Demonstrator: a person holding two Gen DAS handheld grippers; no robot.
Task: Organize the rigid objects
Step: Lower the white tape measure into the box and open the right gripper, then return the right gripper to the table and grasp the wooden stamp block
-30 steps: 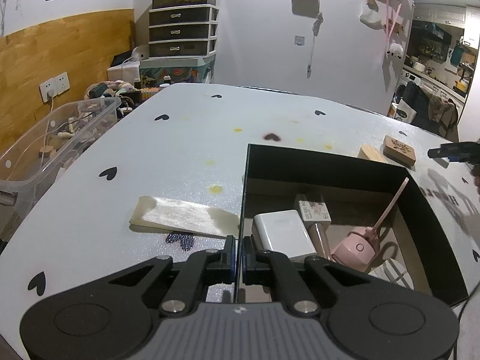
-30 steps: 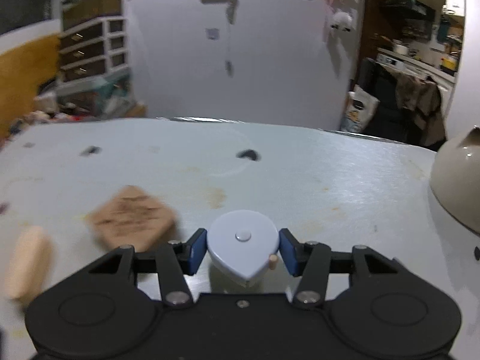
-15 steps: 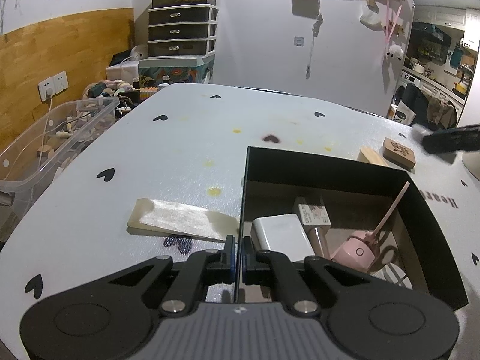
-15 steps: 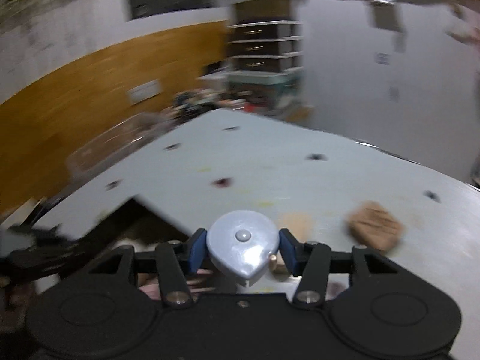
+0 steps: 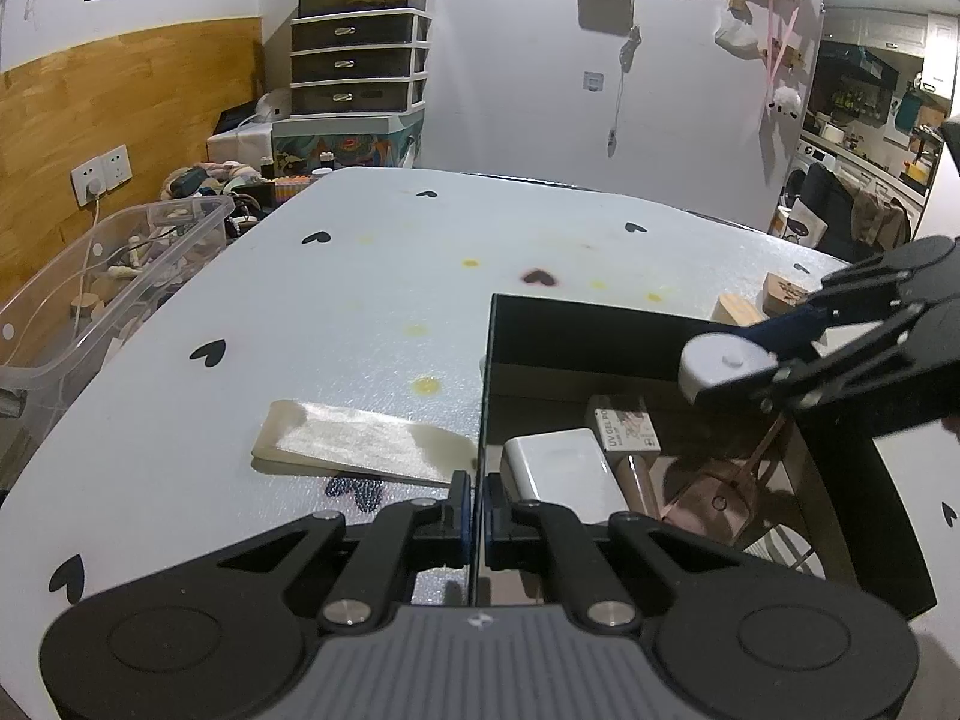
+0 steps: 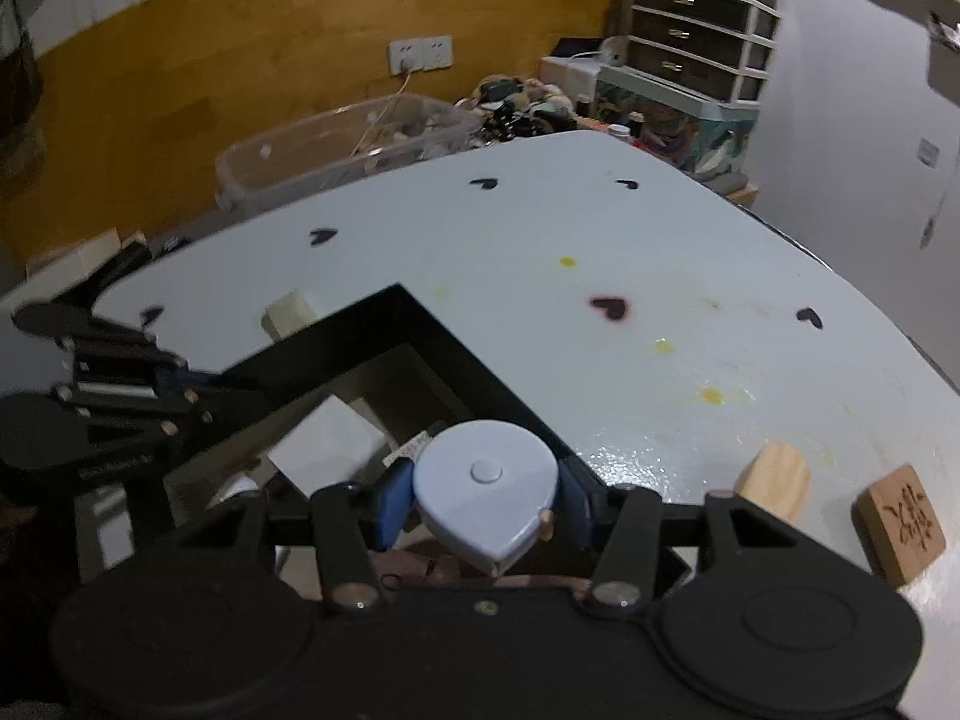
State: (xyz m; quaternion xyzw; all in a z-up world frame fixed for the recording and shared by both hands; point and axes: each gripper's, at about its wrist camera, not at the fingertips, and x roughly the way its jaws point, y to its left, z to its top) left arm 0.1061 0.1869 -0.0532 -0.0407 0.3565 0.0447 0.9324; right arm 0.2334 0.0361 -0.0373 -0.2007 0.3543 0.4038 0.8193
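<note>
My right gripper (image 6: 483, 495) is shut on a pale blue teardrop-shaped tape measure (image 6: 485, 483) and holds it over the open black box (image 6: 456, 342). In the left wrist view the right gripper (image 5: 729, 369) hangs above the box's far right part with the tape measure (image 5: 723, 363). My left gripper (image 5: 477, 510) is shut on the box's left wall (image 5: 485, 420). The box holds a white charger block (image 5: 561, 471), a nail gel box (image 5: 624, 429) and a pink device (image 5: 714, 501).
A wooden block (image 6: 774, 480) and an engraved wooden stamp (image 6: 900, 522) lie on the table right of the box. A flat cream pad (image 5: 360, 447) lies left of it. A clear plastic bin (image 5: 102, 282) stands beside the table's left edge.
My right gripper has carried the tape measure leftward from the open table to above the box. My left gripper keeps its hold on the box wall.
</note>
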